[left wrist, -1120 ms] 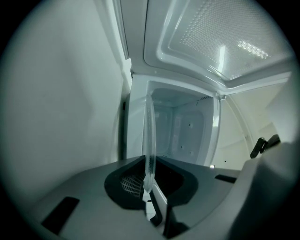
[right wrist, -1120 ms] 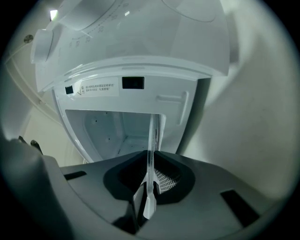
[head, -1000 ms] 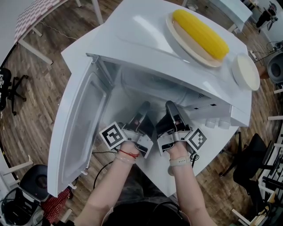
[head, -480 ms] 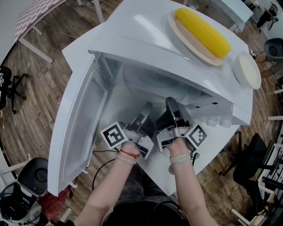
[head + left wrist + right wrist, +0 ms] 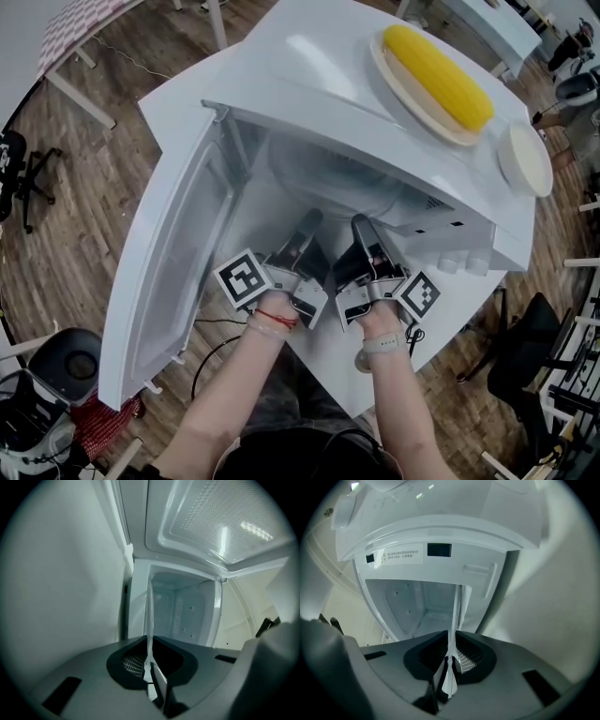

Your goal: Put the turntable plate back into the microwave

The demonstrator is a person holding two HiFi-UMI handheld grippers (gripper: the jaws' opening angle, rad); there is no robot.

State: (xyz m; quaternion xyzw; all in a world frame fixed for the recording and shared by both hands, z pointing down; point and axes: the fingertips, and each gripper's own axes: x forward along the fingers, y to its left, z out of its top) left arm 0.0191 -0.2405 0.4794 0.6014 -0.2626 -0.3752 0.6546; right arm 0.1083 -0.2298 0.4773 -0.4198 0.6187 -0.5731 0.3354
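Note:
The turntable plate (image 5: 342, 183) is clear glass and lies flat, half inside the open white microwave (image 5: 300, 75). My left gripper (image 5: 307, 225) and right gripper (image 5: 361, 228) stand side by side at the opening, both shut on the plate's near rim. In the left gripper view the plate (image 5: 150, 616) shows edge-on as a thin pale line running from my left gripper (image 5: 150, 665) into the cavity (image 5: 185, 609). In the right gripper view the plate (image 5: 455, 616) is likewise pinched in my right gripper (image 5: 450, 663), with the cavity (image 5: 410, 606) ahead.
The microwave door (image 5: 164, 272) hangs wide open at the left. On top of the microwave sit a corn cob (image 5: 436, 64) on a wooden plate (image 5: 398, 89) and a white dish (image 5: 525, 159). The white table (image 5: 450, 314) ends close behind my hands; chairs stand on the wooden floor.
Both grippers and the plate have edged slightly forward toward the microwave opening. Their hold on the rim is unchanged.

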